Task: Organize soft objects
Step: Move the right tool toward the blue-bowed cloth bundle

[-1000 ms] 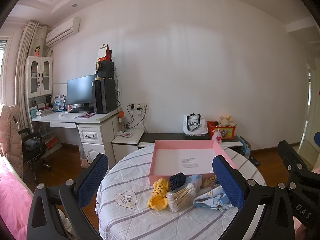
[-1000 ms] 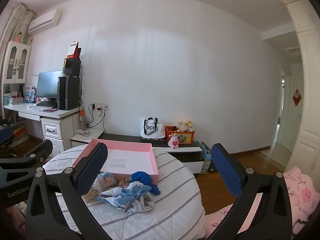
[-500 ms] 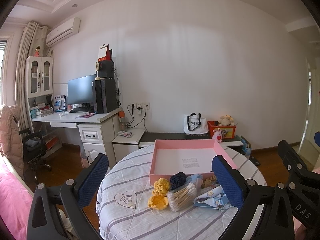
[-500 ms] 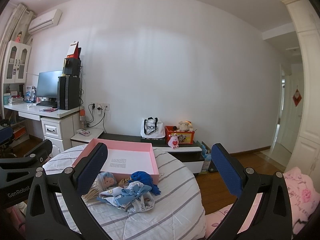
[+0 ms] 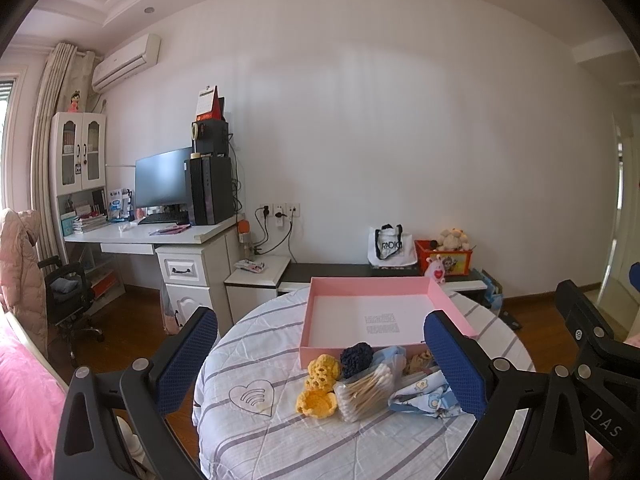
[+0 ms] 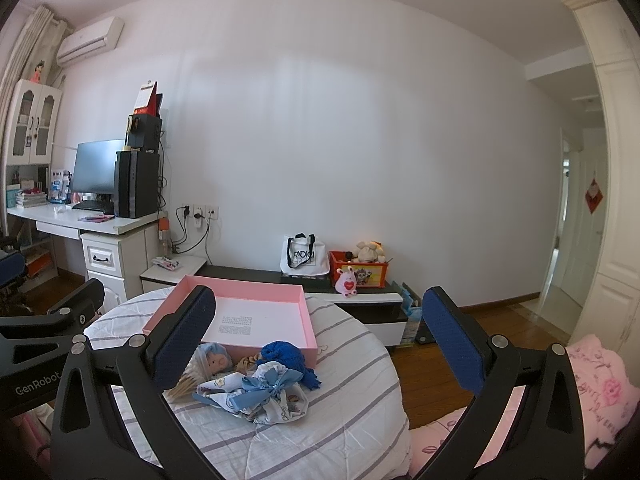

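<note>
Standing behind the round table (image 5: 248, 436), along the white wall, are a white desk (image 5: 160, 236) with a dark monitor (image 5: 162, 178) and a black computer tower (image 5: 210, 190), a low dark bench (image 5: 332, 270) carrying a white tote bag (image 5: 390, 246), and a red toy bin (image 5: 444, 258) with a plush on top. Pink bedding (image 6: 592, 384) shows off the table's right side in the right wrist view. Table wears a white quilted cloth with grey stripes and a stitched heart (image 5: 252, 396). Pink shallow box (image 5: 384, 286) sits at the far half of the table, open, white inside, nothing in it but a printed patch. Soft objects are bunched on the cloth against the box's near wall: two yellow crochet pieces (image 5: 318, 384), one stacked just behind the other; a dark navy crochet ball (image 5: 356, 356) touching the box wall; a clear pack of cotton swabs (image 5: 366, 390) lying tilted beside the yellow ones; a printed white-and-blue cloth bundle with a blue bow (image 6: 260, 394); a small doll with blue hair (image 6: 216, 358); a bright blue knitted piece (image 6: 290, 360) at the box corner. Something tan lies between doll and blue knit, too small to tell. Left gripper (image 5: 320, 364) hangs over the near table edge, jaws spread wide, grasping nothing; its right finger covers part of the cloth bundle. Right gripper (image 6: 320, 340) likewise spread wide and empty, its left finger overlapping the box's near corner and the swabs.
</note>
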